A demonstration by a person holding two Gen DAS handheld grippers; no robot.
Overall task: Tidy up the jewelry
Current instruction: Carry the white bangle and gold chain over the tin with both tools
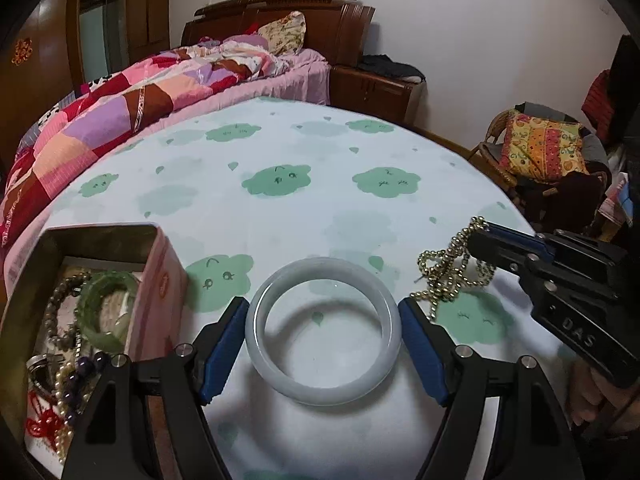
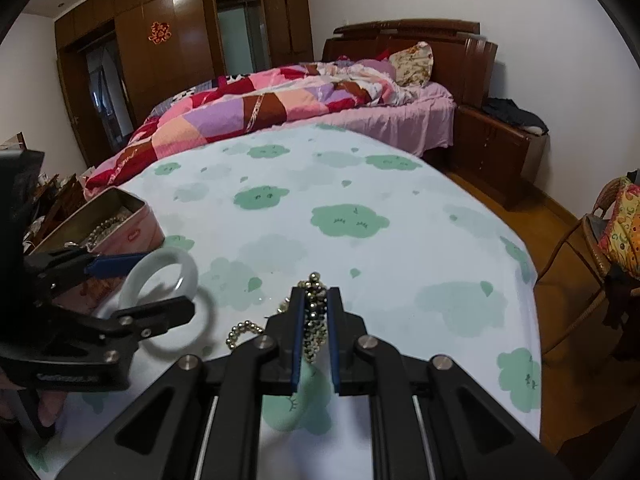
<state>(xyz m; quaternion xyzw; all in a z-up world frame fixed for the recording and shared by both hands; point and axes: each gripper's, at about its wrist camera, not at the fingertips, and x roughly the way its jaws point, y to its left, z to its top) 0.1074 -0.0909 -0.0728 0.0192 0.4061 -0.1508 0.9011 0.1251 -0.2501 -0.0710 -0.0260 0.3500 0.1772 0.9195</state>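
White cloth with green cloud prints (image 1: pixel 320 152) covers the table. Left wrist view: the left gripper (image 1: pixel 322 326) grips a pale milky jade bangle (image 1: pixel 322 332) across its width, lifted beside the pink tin jewelry box (image 1: pixel 160 276). Right wrist view: the right gripper (image 2: pixel 315 312) is clamped on a gold bead chain (image 2: pixel 314 320), hanging above the cloth.

Right gripper (image 2: pixel 314 308) pinching a gold bead chain (image 2: pixel 314 320) above a cloud-print cloth (image 2: pixel 360 184).

Chain bunched between the blue pads, a loop trailing left onto the cloth. Left gripper (image 2: pixel 160 280) at left edge, its two fingers either side of a pale bangle (image 2: pixel 188 268) and touching it. Pink tin (image 2: pixel 128 232) behind, beads inside. Bed (image 2: pixel 300 108), wardrobe (image 2: pixel 160 40), wicker chair (image 2: pixel 608 240) beyond.
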